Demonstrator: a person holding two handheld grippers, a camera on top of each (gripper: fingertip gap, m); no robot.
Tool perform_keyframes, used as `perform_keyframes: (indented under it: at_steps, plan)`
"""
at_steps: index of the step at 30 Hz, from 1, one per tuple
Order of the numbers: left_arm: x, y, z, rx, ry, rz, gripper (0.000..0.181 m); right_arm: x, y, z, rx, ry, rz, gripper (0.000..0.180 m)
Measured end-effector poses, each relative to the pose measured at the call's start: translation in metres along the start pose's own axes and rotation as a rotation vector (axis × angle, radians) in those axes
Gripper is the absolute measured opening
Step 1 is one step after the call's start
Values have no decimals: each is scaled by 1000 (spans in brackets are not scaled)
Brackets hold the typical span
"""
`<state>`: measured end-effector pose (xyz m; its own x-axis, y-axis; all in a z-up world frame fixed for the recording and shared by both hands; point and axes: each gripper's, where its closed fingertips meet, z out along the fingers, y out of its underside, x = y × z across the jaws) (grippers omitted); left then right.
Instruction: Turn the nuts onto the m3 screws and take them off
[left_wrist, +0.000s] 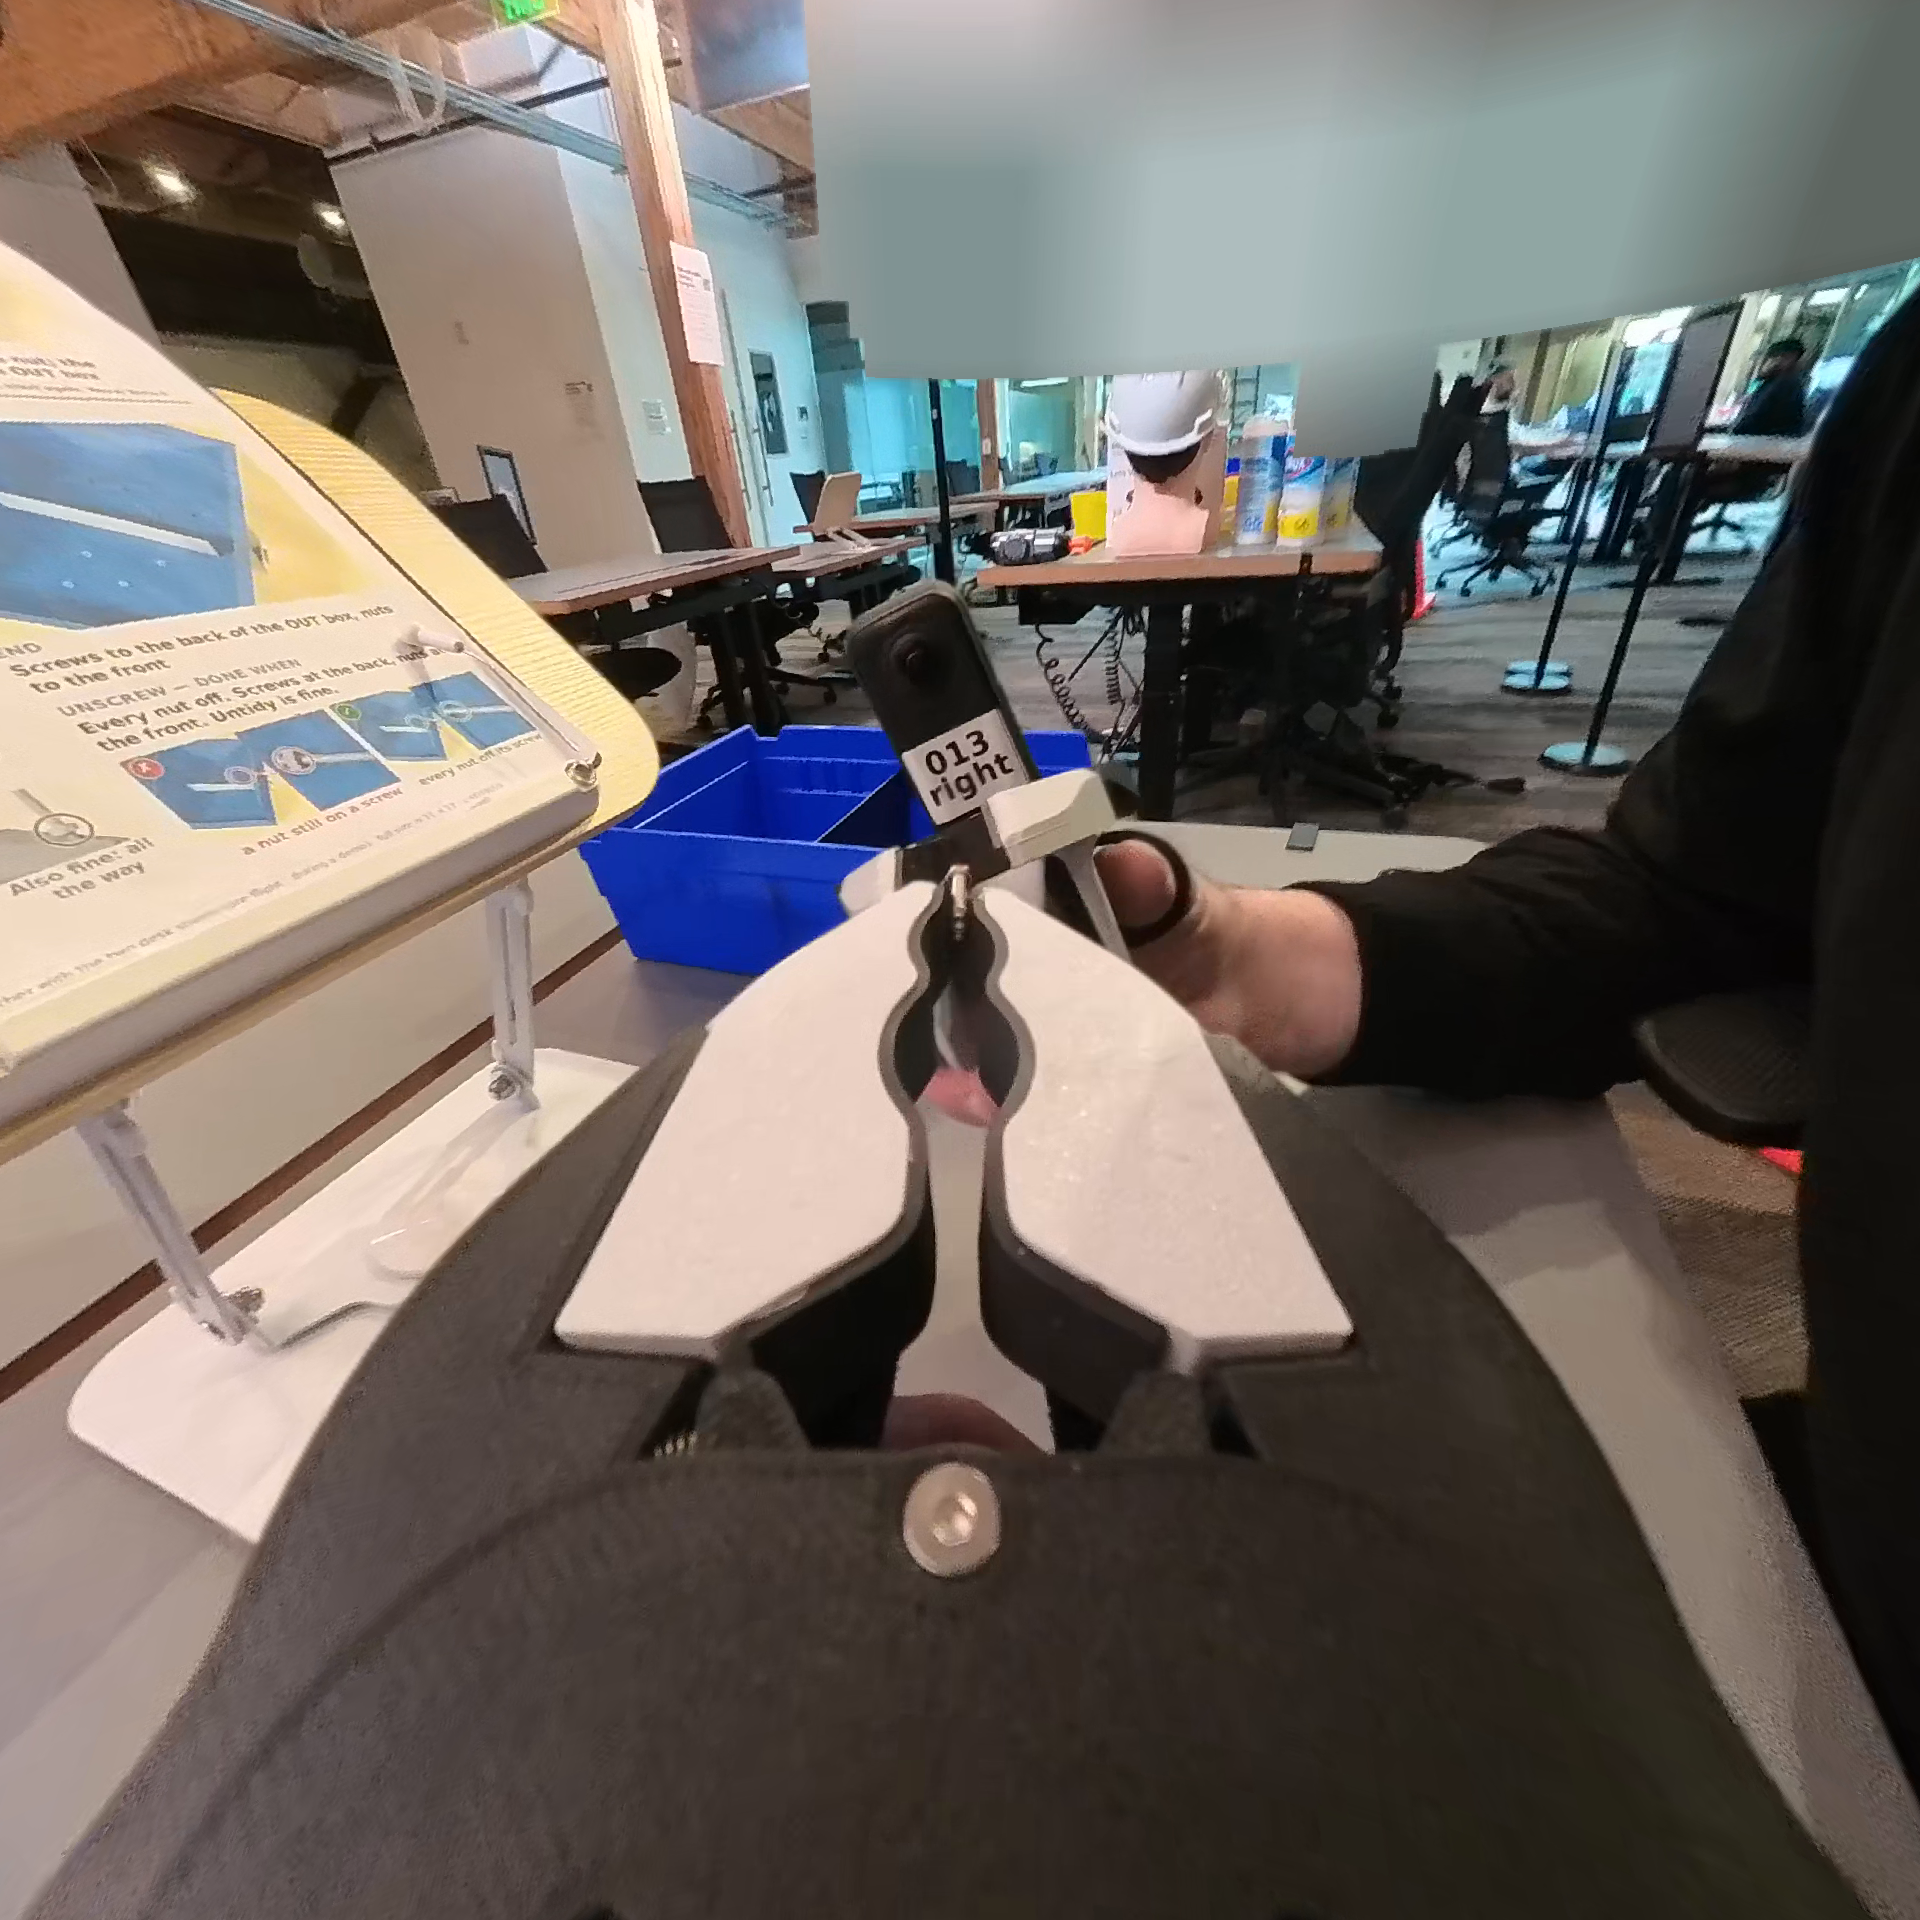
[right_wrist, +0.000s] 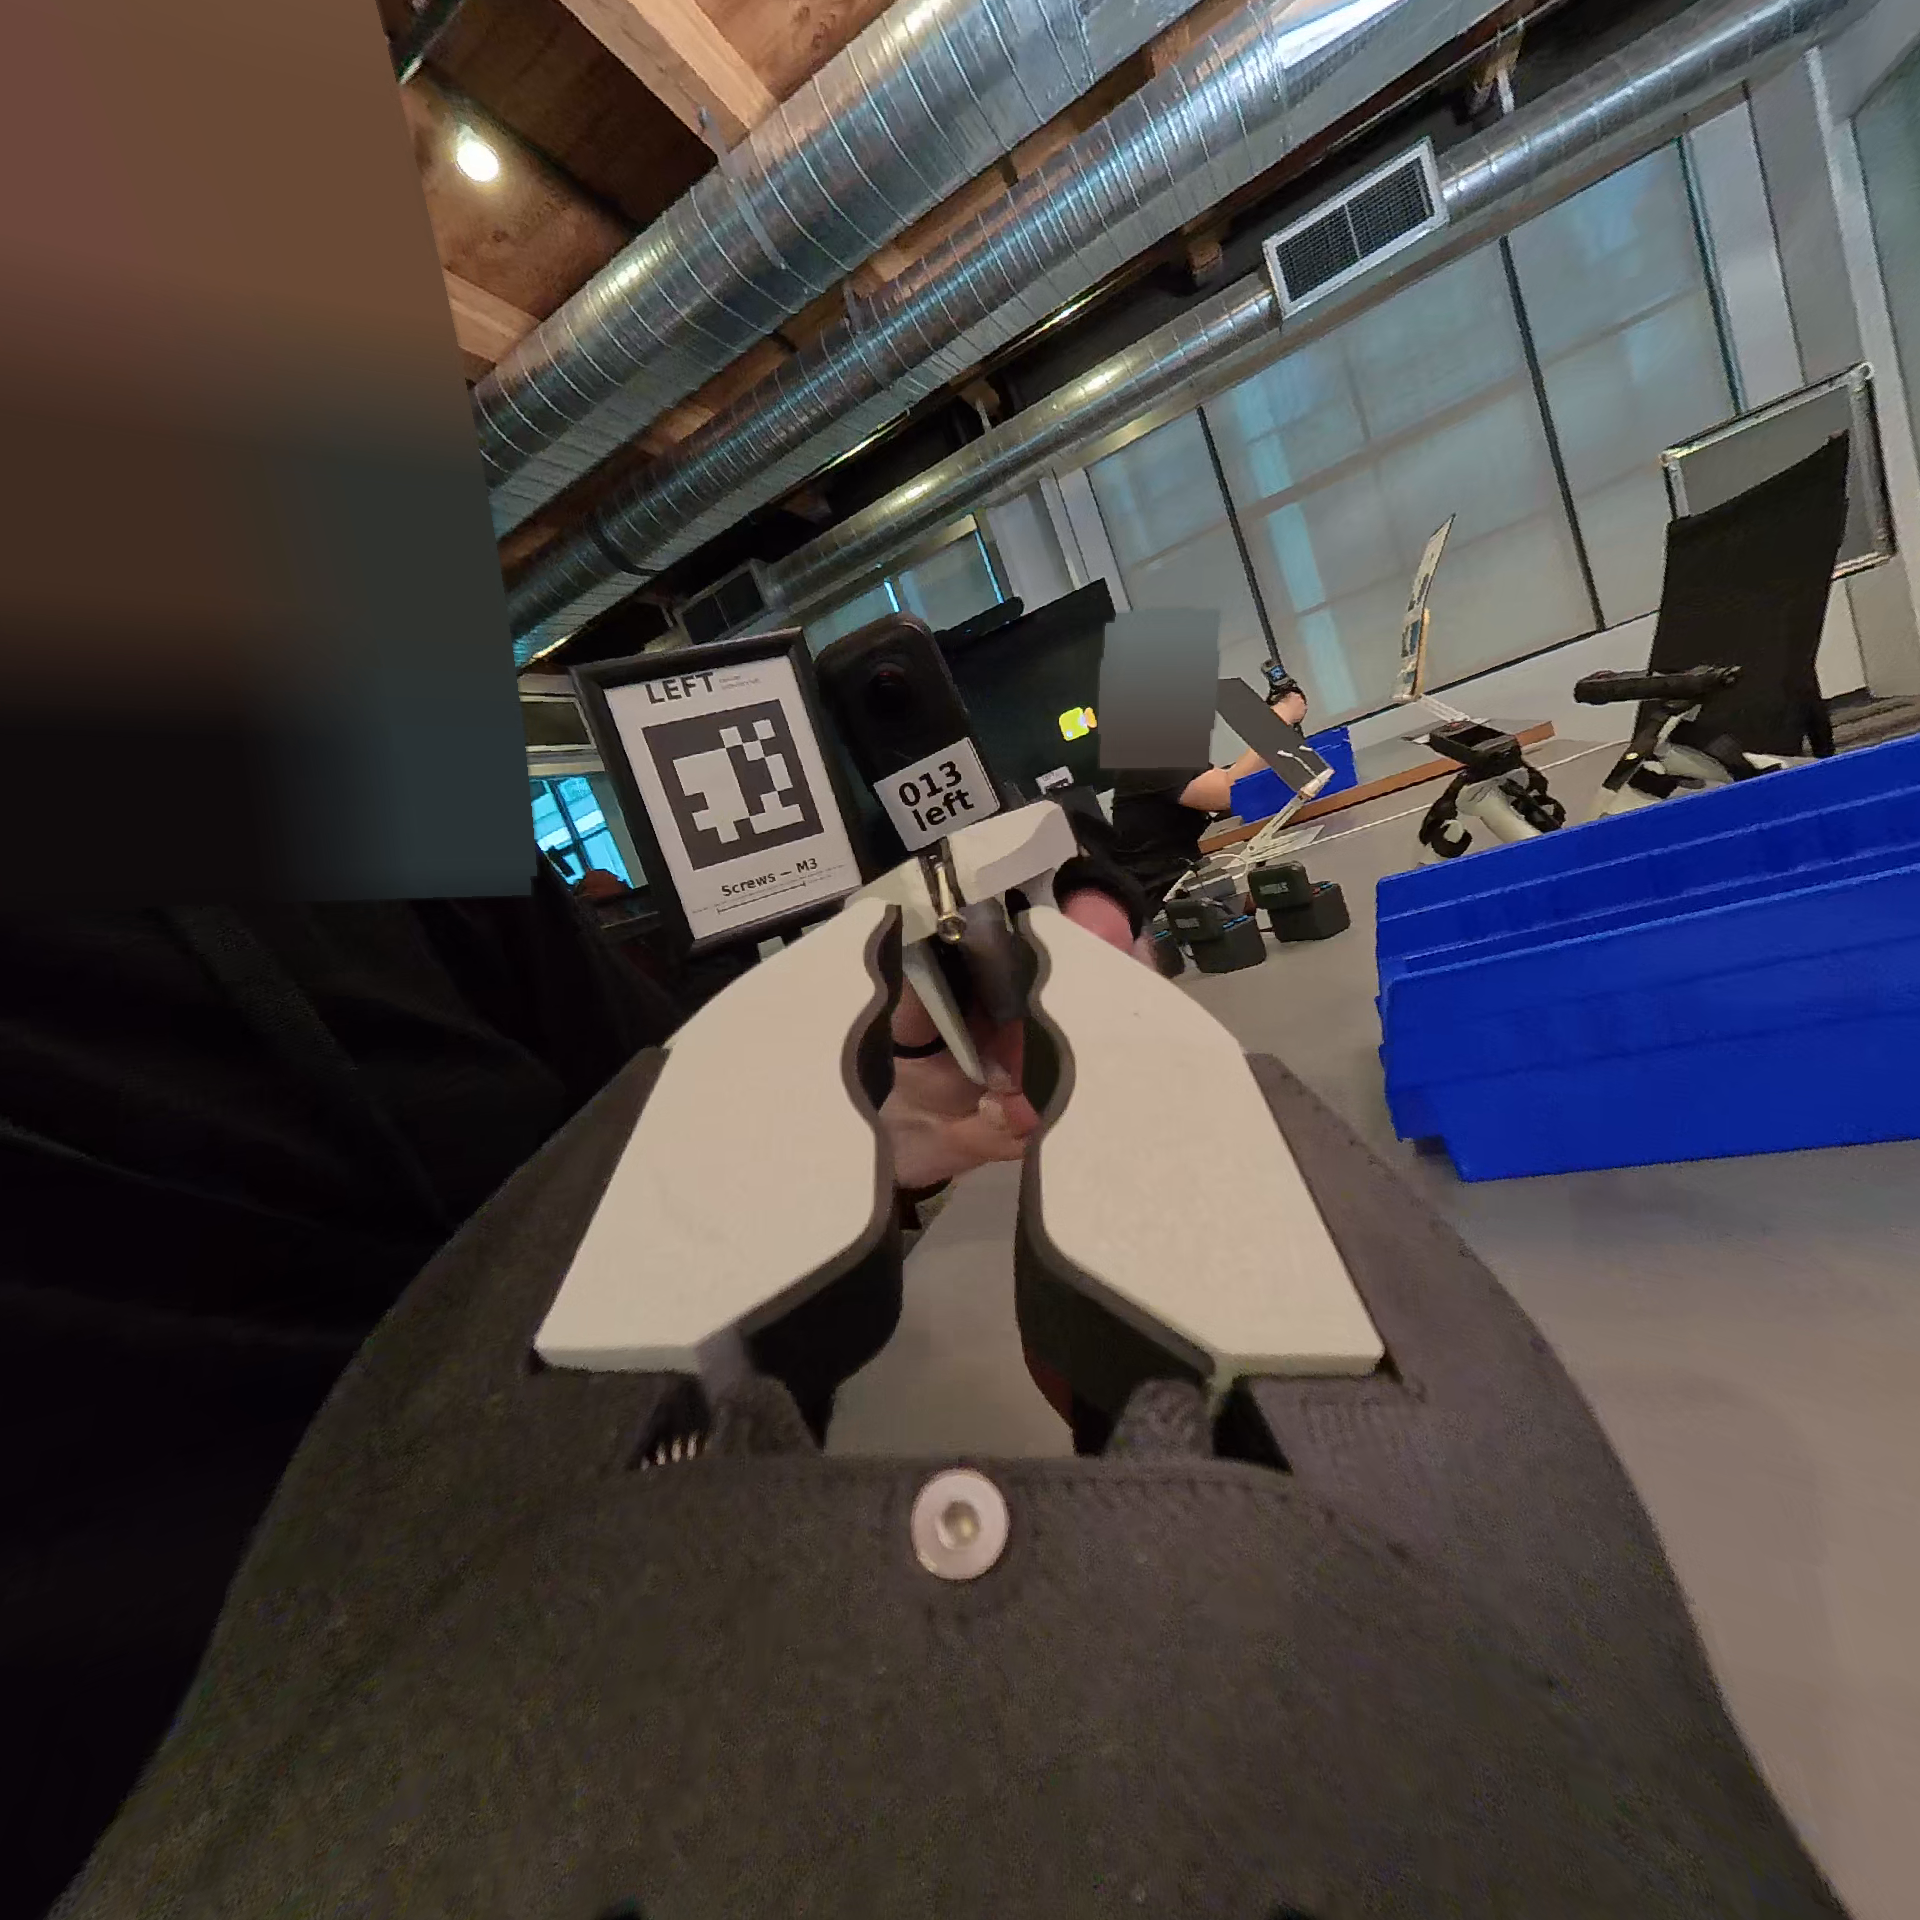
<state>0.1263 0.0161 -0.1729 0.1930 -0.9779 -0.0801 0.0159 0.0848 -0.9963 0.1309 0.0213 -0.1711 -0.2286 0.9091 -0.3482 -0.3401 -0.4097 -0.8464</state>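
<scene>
Tongs, two pairs, hand-held over a grey table (right_wrist: 1403, 1351), tips facing each other.

- Left gripper (left_wrist: 956, 920): white fingers pressed together at the tips, pinching a small M3 screw (left_wrist: 956, 899) that stands roughly upright between them. One end of the screw looks thicker; I cannot tell whether that is a nut or the head.
- Right gripper (right_wrist: 961, 920): fingers spread, with an open gap between the tips. The pinched screw sits in line with that gap, seemingly touching neither finger. A bare hand (left_wrist: 1247, 966) in a black sleeve holds this pair from the right.
- Wrist cameras: a black one with a white label stands above each pair.
- Instruction sheet (left_wrist: 260, 727): printed, propped on a tilted wooden stand (left_wrist: 613, 769) with a white base, just to the left of the left gripper.
- Blue bin (left_wrist: 727, 862): plastic, with dividers, on the table behind the grippers.
- Framed marker sign (right_wrist: 727, 790): black frame, black-and-white pattern, upright behind the left gripper.
- Beyond: desks, office chairs and silver ceiling ducts.
</scene>
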Motion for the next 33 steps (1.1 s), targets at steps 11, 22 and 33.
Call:
perform_keyframes:
  at_steps: [11, 22, 33]
  plan:
    - [2, 4, 2, -82, -12, 138, 2, 3, 4, 3, 13, -15, 101, 15]
    - [0, 3, 2, -64, -14, 117, 2, 4, 6, 3, 12, -17, 100, 13]
    - [-1, 2, 1, -50, -12, 101, 2, 3, 5, 2, 8, -18, 89, 11]
